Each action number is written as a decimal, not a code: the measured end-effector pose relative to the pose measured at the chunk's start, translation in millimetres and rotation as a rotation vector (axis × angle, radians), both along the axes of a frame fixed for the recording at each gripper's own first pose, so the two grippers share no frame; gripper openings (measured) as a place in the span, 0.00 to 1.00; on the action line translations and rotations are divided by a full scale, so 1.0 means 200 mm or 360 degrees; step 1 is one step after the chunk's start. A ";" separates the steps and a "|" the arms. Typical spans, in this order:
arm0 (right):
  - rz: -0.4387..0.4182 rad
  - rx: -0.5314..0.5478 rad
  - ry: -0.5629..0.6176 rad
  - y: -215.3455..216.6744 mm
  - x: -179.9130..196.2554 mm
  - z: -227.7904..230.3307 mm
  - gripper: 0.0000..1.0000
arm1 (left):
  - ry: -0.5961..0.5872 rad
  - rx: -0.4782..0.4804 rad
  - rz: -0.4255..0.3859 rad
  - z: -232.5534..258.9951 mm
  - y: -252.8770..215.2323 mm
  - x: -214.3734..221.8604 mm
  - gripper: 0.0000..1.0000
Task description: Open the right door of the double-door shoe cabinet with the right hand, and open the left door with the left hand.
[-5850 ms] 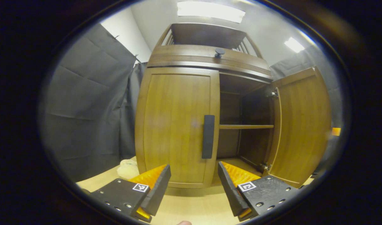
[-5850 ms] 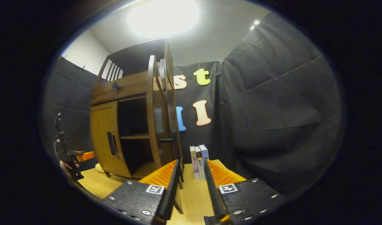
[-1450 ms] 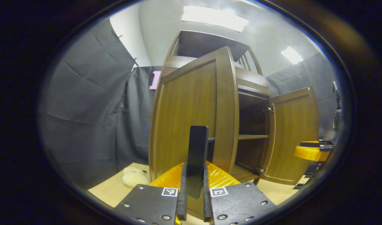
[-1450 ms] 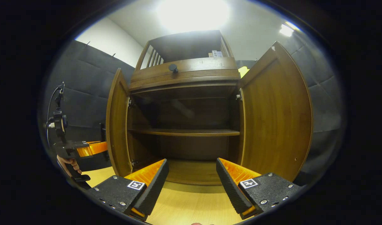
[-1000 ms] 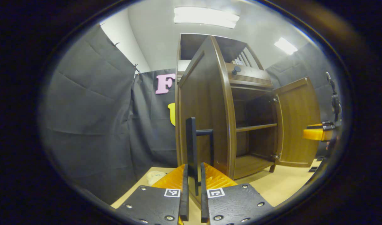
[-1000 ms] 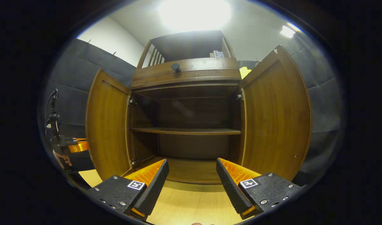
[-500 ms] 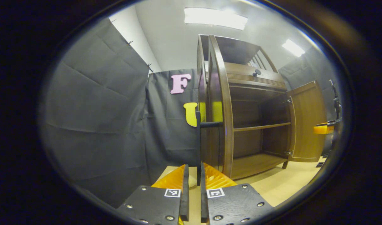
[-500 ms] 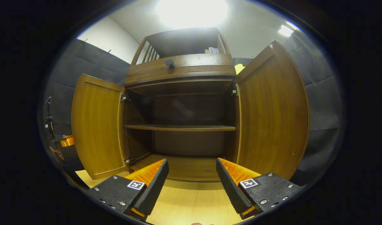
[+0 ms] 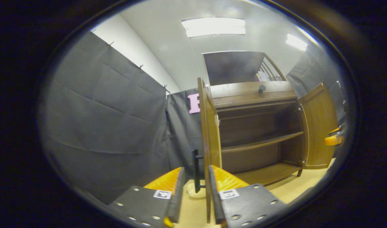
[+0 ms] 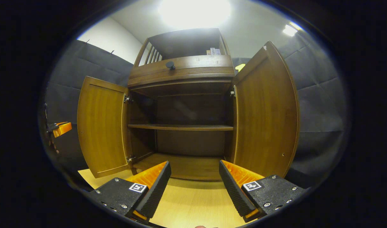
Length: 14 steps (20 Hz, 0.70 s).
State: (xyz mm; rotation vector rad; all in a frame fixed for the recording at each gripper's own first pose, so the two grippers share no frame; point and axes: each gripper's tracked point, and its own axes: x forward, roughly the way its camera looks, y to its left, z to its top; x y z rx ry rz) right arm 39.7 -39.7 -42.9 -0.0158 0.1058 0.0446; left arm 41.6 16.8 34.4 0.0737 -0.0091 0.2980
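Wood shoe cabinet [image 10: 184,74] stands with both doors swung wide. Left gripper [image 9: 195,186] is spread, fingers clear of the left door [image 9: 208,139] handle [image 9: 196,171]: released. Right gripper [image 10: 195,177] spread, well back from right door [image 10: 266,117], idle.

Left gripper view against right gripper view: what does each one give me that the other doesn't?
Left gripper view: the left door seen edge-on, its black handle on the outer face, standing between the fingers of the open left gripper, and a pale object on the table behind it. Right gripper view: a head-on look into the cabinet, the doors' inner faces and a hinge, above the open right gripper. Shared: both doors swung wide, including the right door, and the middle shelf.
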 end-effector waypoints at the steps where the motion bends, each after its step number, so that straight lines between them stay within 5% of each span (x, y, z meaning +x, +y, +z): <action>1: -0.0010 0.0012 0.0007 -0.01 -0.01 0.00 0.94 | -0.0018 -0.0020 -0.0018 0.01 -0.08 0.04 0.55; 4: -0.0020 0.0033 0.0036 -0.01 -0.04 0.00 0.97 | -0.0033 -0.0080 -0.0083 0.05 -0.28 0.16 0.95; 12: -0.0009 0.0000 -0.0112 0.01 -0.02 0.19 0.94 | -0.0121 -0.0145 -0.0401 0.28 -0.75 0.53 0.90; 14: -0.0037 0.0085 -0.0170 0.03 -0.01 0.21 0.94 | -0.0127 -0.0161 -0.0375 0.26 -0.76 0.58 0.93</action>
